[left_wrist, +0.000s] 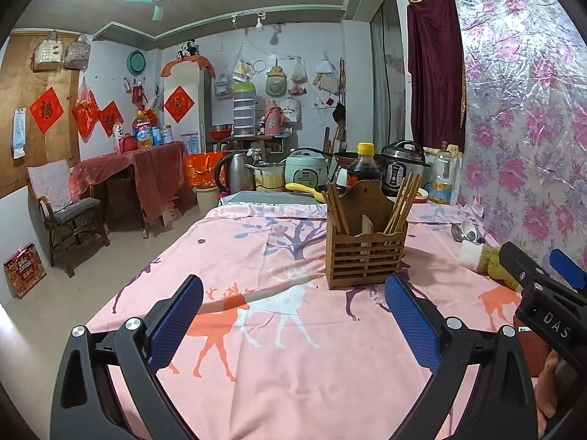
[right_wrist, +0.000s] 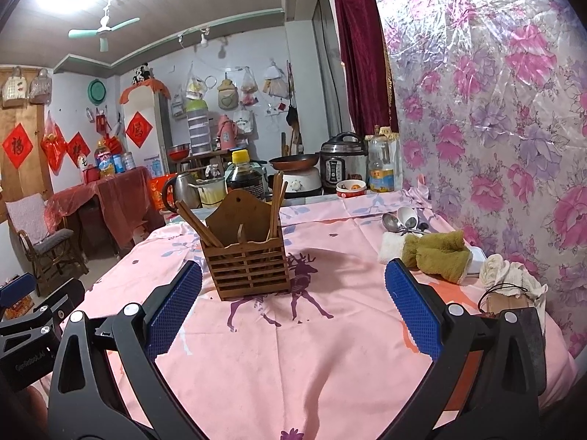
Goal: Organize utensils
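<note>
Both hand-held grippers hang over the near part of the table [left_wrist: 293, 366], each with its blue pads spread wide and nothing between them: the left hand-held gripper [left_wrist: 293, 324] fills the bottom of the left wrist view, the right hand-held gripper [right_wrist: 293, 310] the bottom of the right wrist view. Pink cloth with a deer print lies bare between the pads and the wooden utensil holder [right_wrist: 247, 260], which stands upright at centre frame, its tall back panel on the far side. Chopsticks [right_wrist: 196, 225] stand in it on end, one bunch leaning to the left of frame, another bunch [right_wrist: 276, 201] rising nearly straight at the holder's right.

To the left, the table's edge drops to the floor [left_wrist: 58, 293], with open room beyond. On the right, a floral-covered wall [right_wrist: 495, 128] closes the table in. Near that wall, in the right middle of the frame, lie spoons [right_wrist: 401, 220], bowls toward the left of frame, beside an olive and white cloth [right_wrist: 436, 253]. Along the far edge stand a dark sauce bottle [right_wrist: 244, 176], a kettle [right_wrist: 179, 190] and a pressure cooker [right_wrist: 343, 161].
</note>
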### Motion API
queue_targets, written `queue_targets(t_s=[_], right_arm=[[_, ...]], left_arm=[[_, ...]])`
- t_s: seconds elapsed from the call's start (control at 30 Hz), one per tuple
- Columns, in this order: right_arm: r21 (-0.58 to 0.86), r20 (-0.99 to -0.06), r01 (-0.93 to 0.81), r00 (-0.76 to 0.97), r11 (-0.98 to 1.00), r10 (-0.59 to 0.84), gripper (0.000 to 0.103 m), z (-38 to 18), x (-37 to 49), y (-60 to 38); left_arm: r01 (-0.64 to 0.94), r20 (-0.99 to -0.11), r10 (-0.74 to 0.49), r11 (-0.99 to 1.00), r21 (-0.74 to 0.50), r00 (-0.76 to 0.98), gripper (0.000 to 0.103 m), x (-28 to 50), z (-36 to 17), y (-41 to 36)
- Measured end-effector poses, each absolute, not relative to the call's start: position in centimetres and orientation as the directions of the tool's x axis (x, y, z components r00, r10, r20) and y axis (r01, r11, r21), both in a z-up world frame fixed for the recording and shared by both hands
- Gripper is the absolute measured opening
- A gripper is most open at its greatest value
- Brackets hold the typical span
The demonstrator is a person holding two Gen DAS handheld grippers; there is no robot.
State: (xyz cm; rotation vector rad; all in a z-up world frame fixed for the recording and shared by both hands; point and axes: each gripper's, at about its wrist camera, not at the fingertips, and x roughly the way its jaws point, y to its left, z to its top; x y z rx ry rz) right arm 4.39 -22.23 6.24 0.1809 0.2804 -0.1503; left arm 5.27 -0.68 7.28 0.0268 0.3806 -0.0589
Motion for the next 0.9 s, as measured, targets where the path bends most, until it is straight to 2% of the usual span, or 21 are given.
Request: queue_targets(t_s=[0.9], right_arm=[[0.162, -0.292, 0.172, 0.949, 0.972, -0.120, 0.096, 6.25, 4.38, -22.27]], left_arm=[[0.079, -0.369, -0.066, 0.997, 0.022, 0.927, 0.097, 5.20, 7.09, -1.18]])
